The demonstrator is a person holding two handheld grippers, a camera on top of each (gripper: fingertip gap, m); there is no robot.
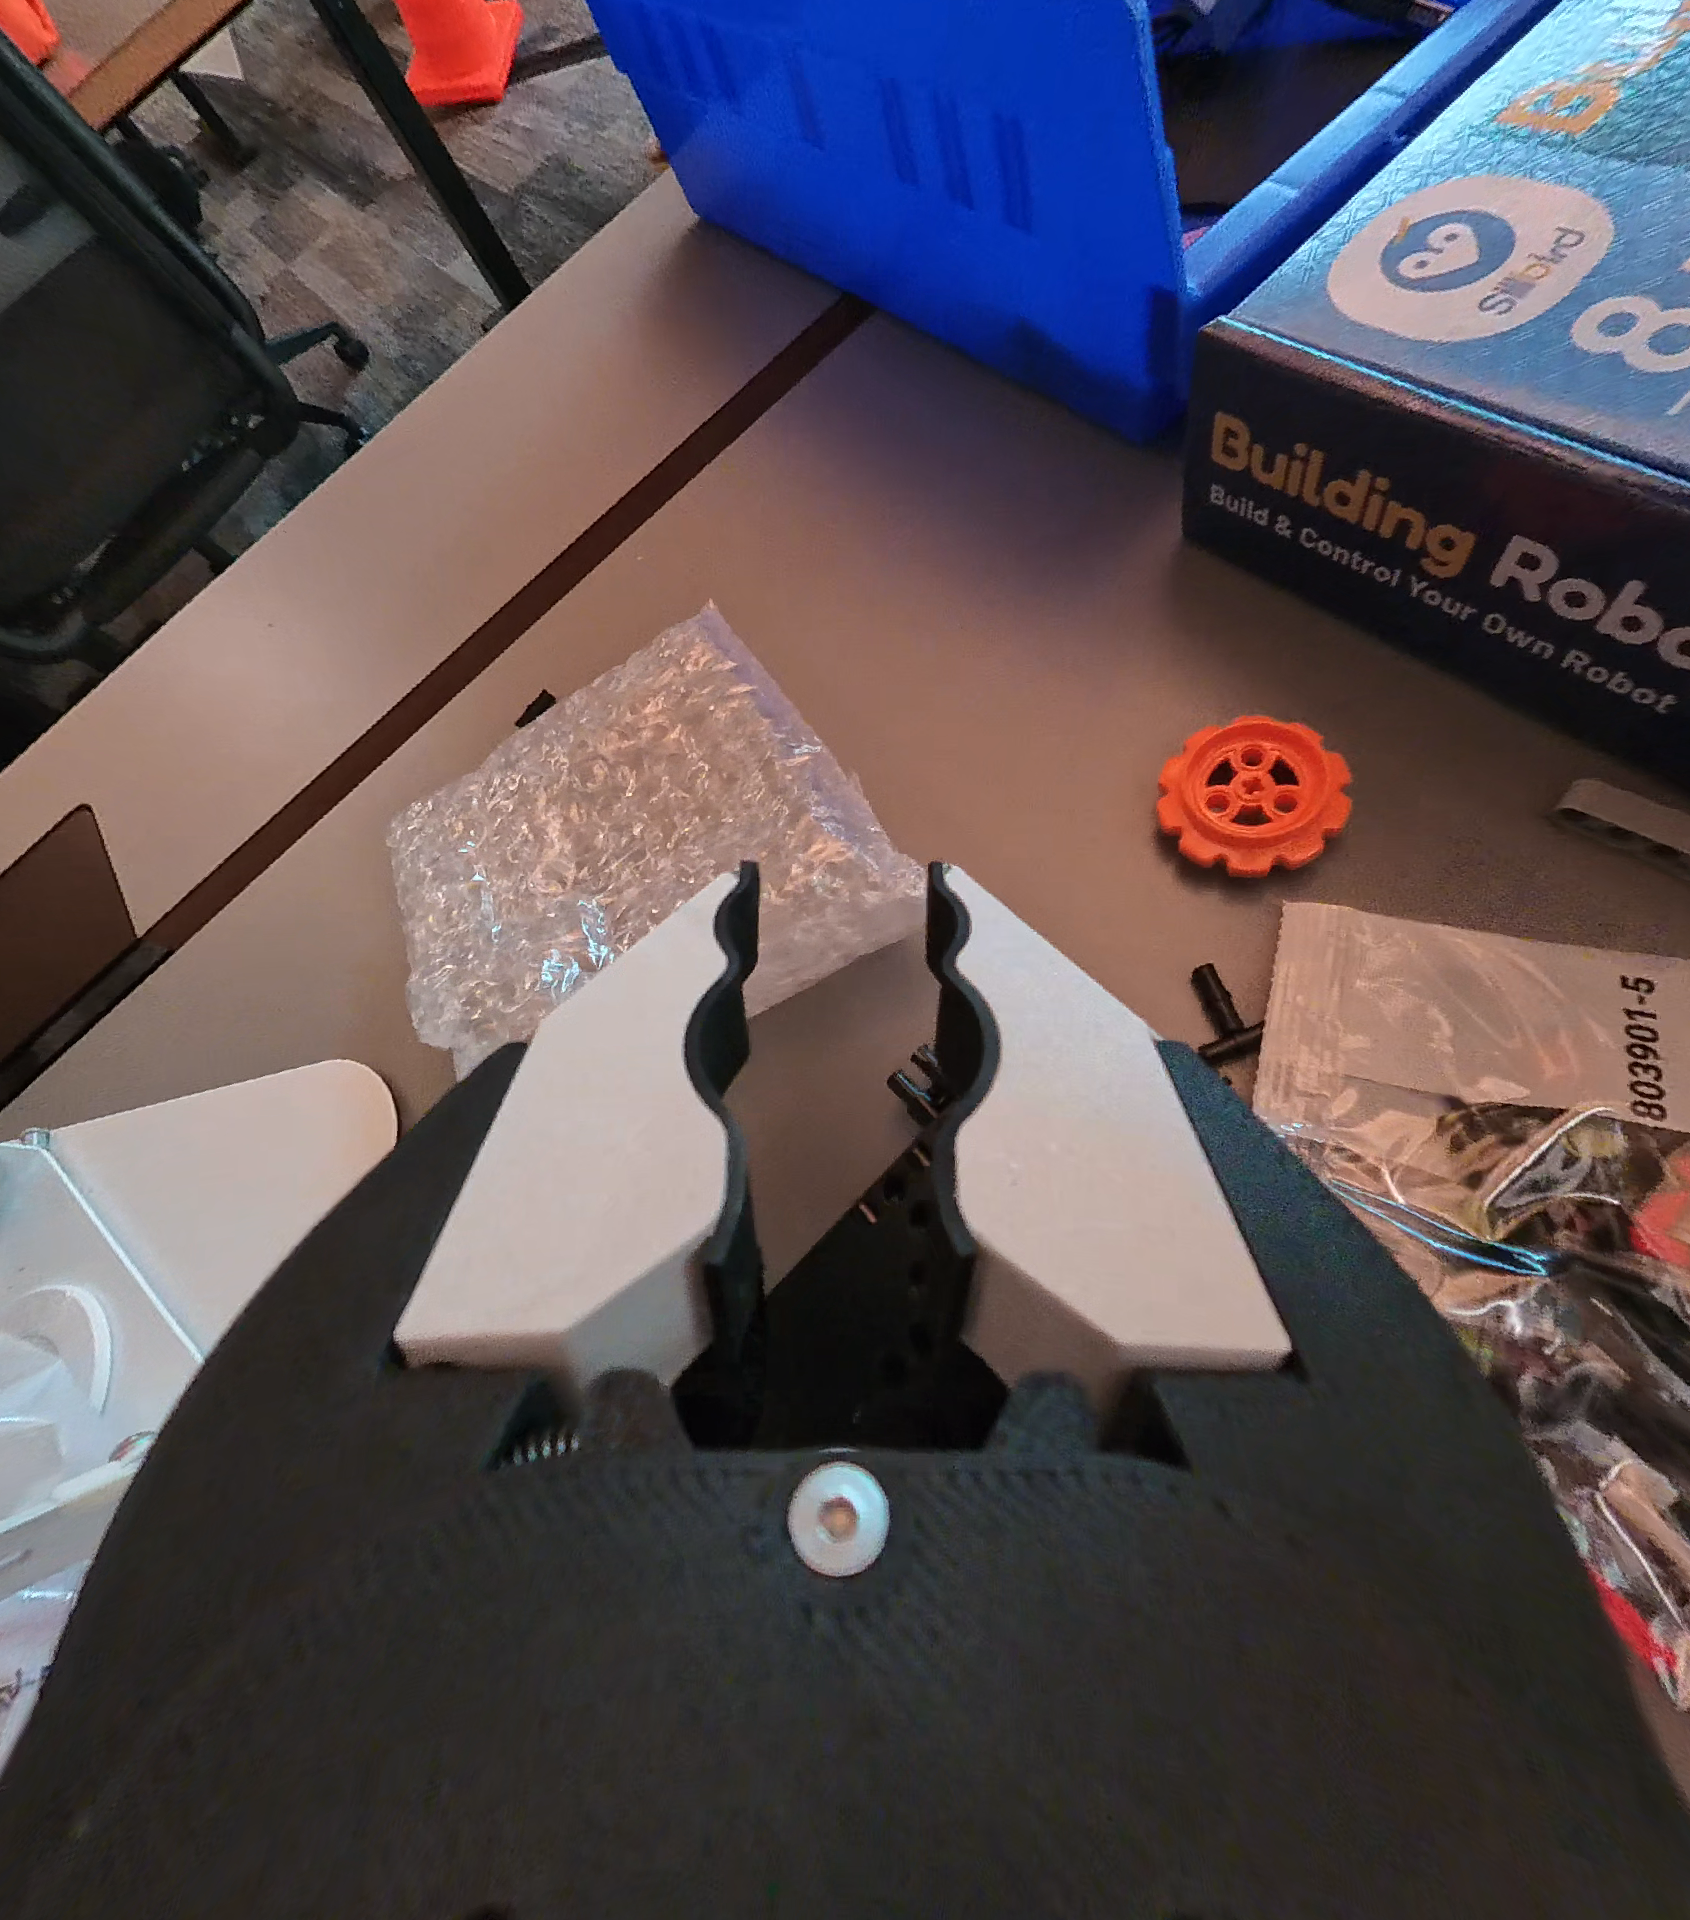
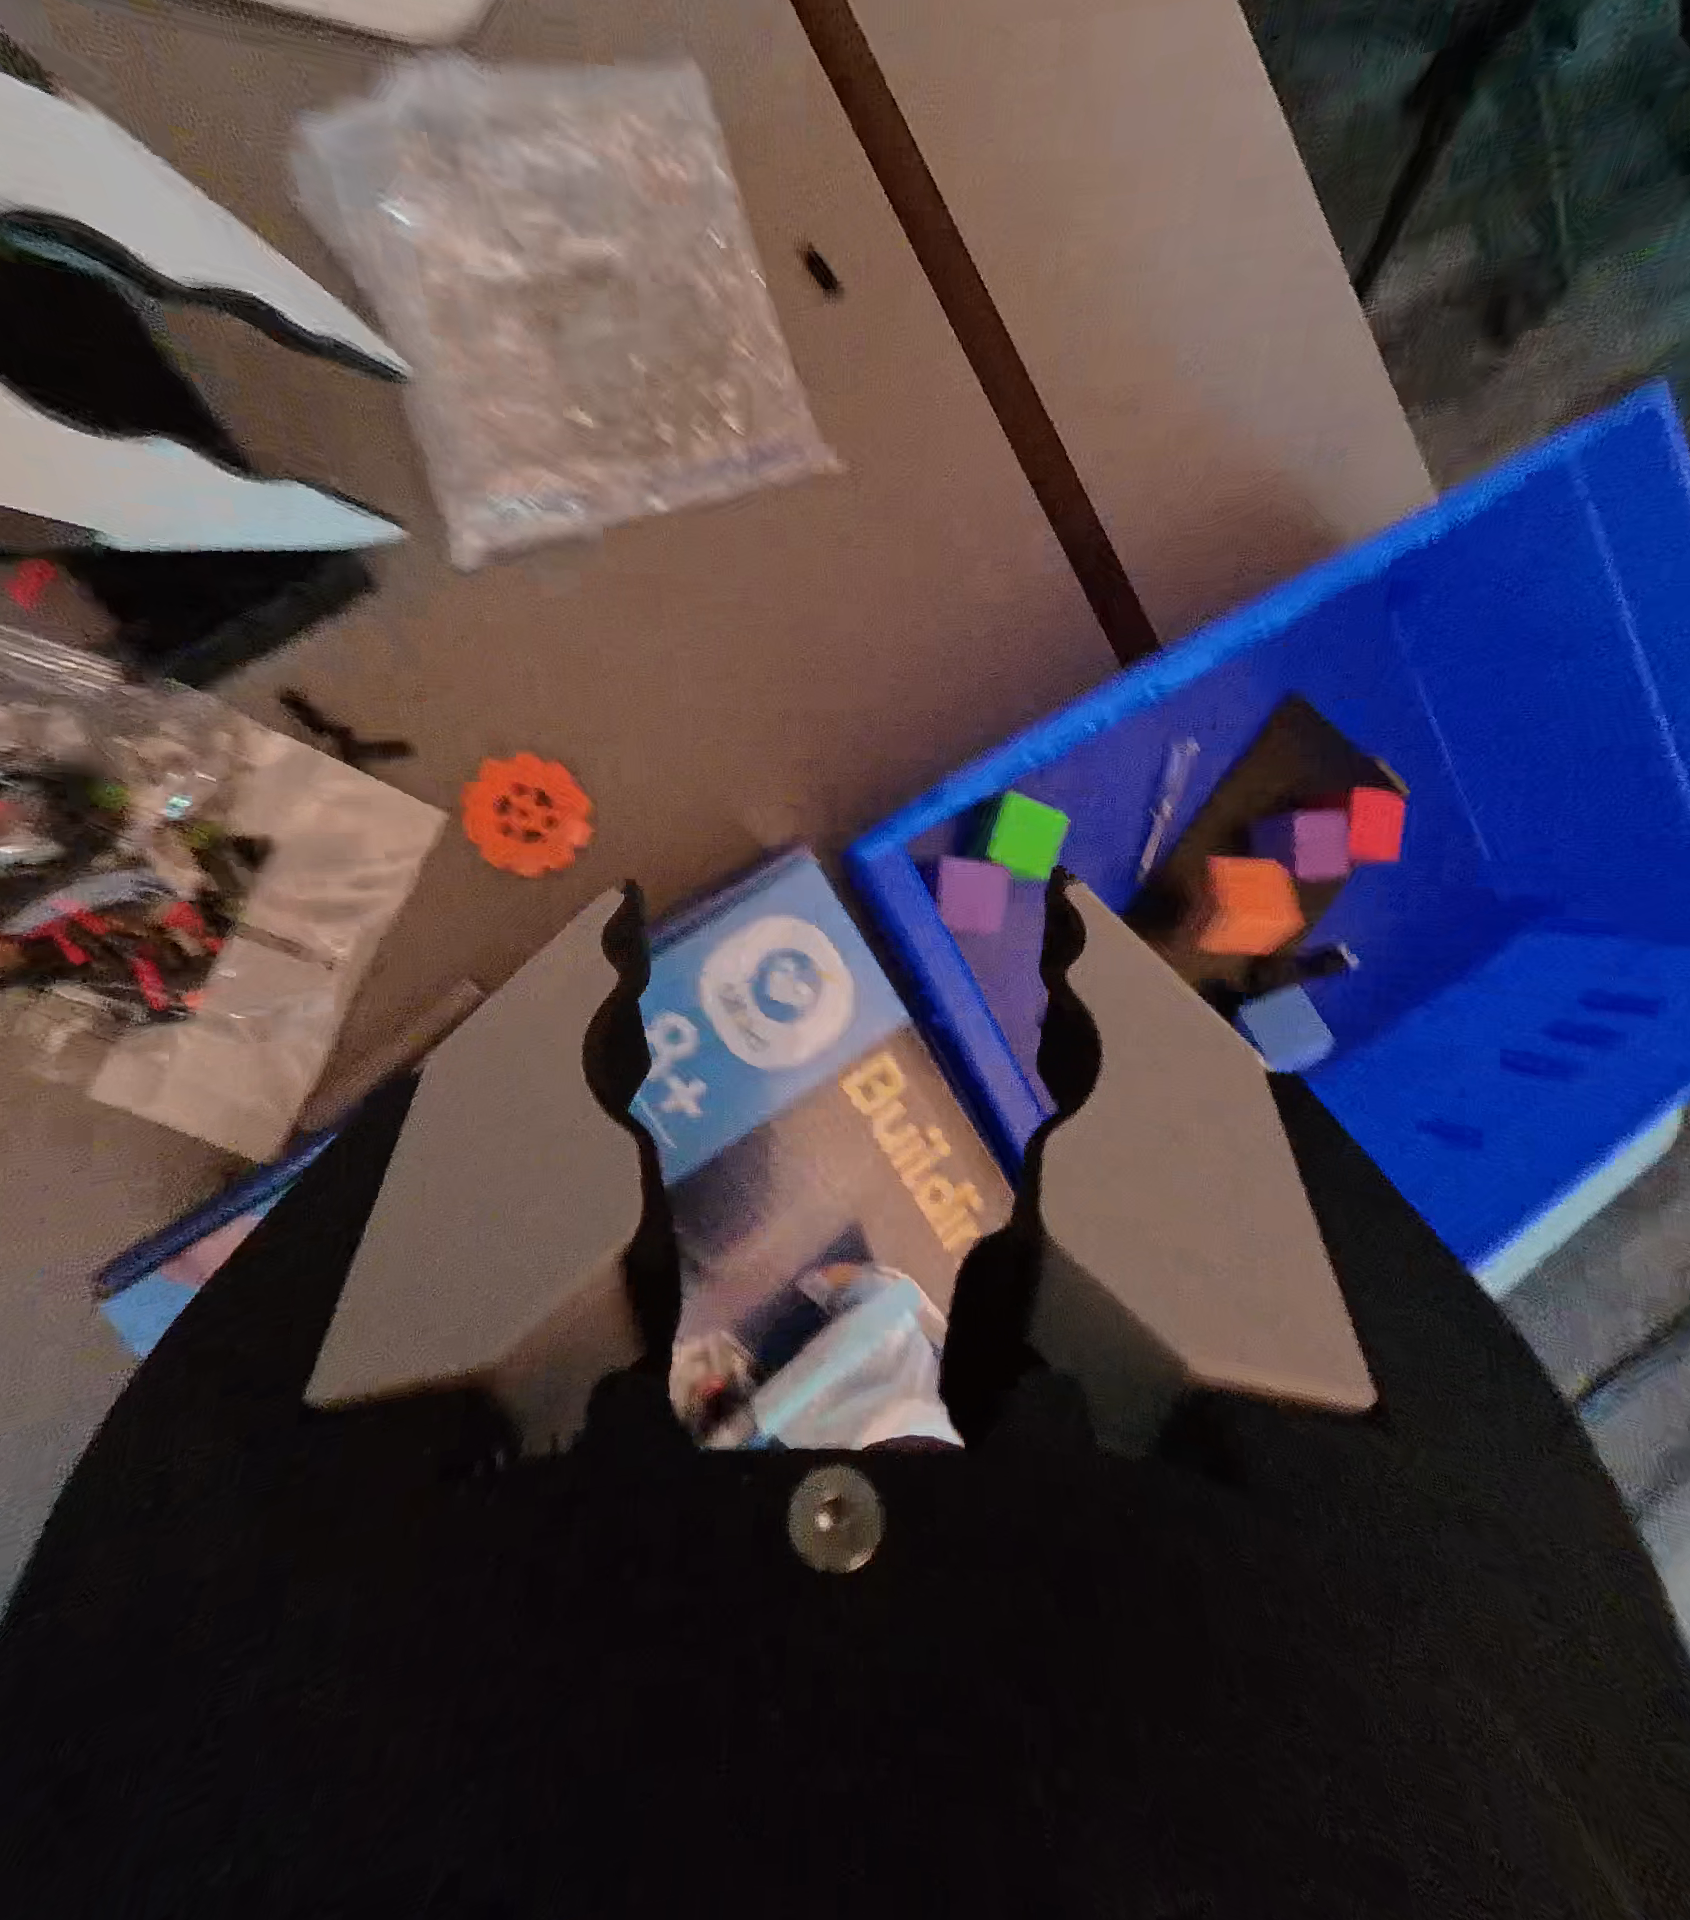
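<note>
A tan worktop [image 1: 924, 582] carries a scatter of construction-kit parts, and the orange gear wheel [image 1: 1254, 793] lying flat near its middle serves as the landmark here. The left tool [image 1: 842, 883] hovers low on the near side of the wheel, its white fingers with wavy black pads set apart with a clear gap between them; a black perforated piece [image 1: 908, 1236] lies under the gap, though whether the pads touch it cannot be told. Just beyond the tool's tips, and off to the wheel's left, rests a crumpled bubble-wrap pouch [image 1: 633, 831]. To the wheel's right and nearer lies a clear bag of red and black parts [image 1: 1589, 1288] with a white label strip, and small black connector pins [image 1: 1225, 997] lie loose between the wheel and that bag. Behind the wheel sits a dark blue printed cardboard box [image 1: 1506, 416], and next to it a bright blue plastic bin [image 1: 924, 177]. The right tool [image 2: 843, 894] hangs above the cardboard box [image 2: 799, 1122] with its fingers spread wide and nothing between them (this view is blurred). From there the wheel [image 2: 527, 815] shows just past the box's far corner, and the bin [image 2: 1568, 935] holds small green, purple, orange and red cubes [image 2: 1246, 904].
</note>
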